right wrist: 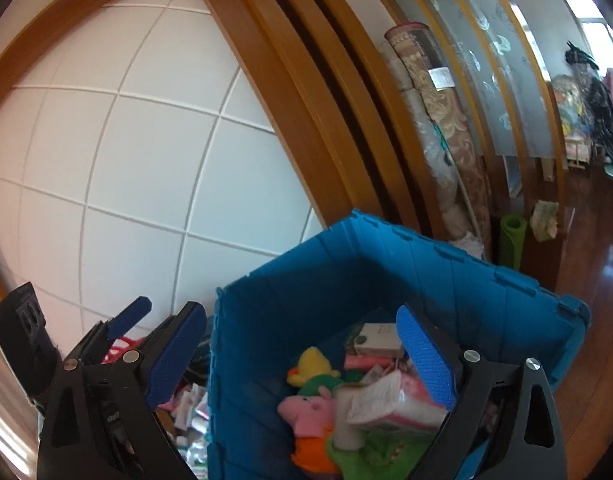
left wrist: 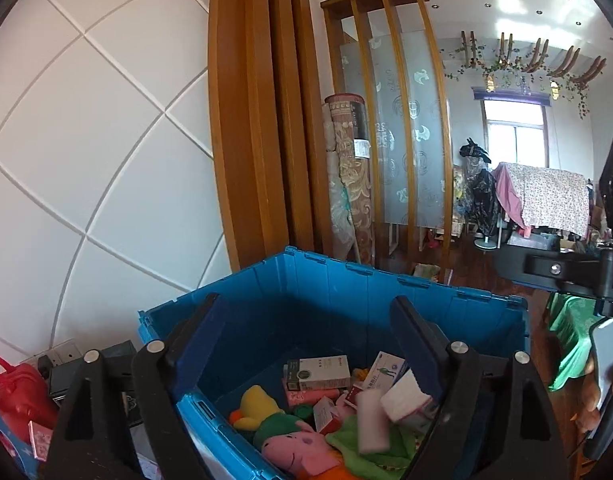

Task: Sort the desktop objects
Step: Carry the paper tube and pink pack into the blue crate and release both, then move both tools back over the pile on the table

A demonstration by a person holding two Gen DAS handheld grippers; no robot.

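Observation:
A blue plastic crate (left wrist: 346, 292) (right wrist: 466, 280) stands against the white tiled wall. It holds a pink pig plush (left wrist: 294, 448) (right wrist: 306, 408), a yellow plush (left wrist: 256, 404), a green cloth (left wrist: 346, 436), several small boxes (left wrist: 318, 372) and a pink-and-white tissue pack (right wrist: 390, 404). My left gripper (left wrist: 306, 332) hangs open over the crate. A blurred white block (left wrist: 372, 420) is below and between its fingers, touching neither pad. My right gripper (right wrist: 300, 356) is open too, straddling the crate's left wall with nothing gripped. One of the left gripper's fingers (right wrist: 130, 316) shows beside it.
A red basket (left wrist: 14, 392) and wall sockets (left wrist: 62, 354) sit left of the crate, with loose packets (right wrist: 190, 412) below. Rolled carpets (left wrist: 346, 176) and a green rolled mat (right wrist: 512, 240) lean behind it. A hand (left wrist: 594, 392) holds the other gripper's handle at the right.

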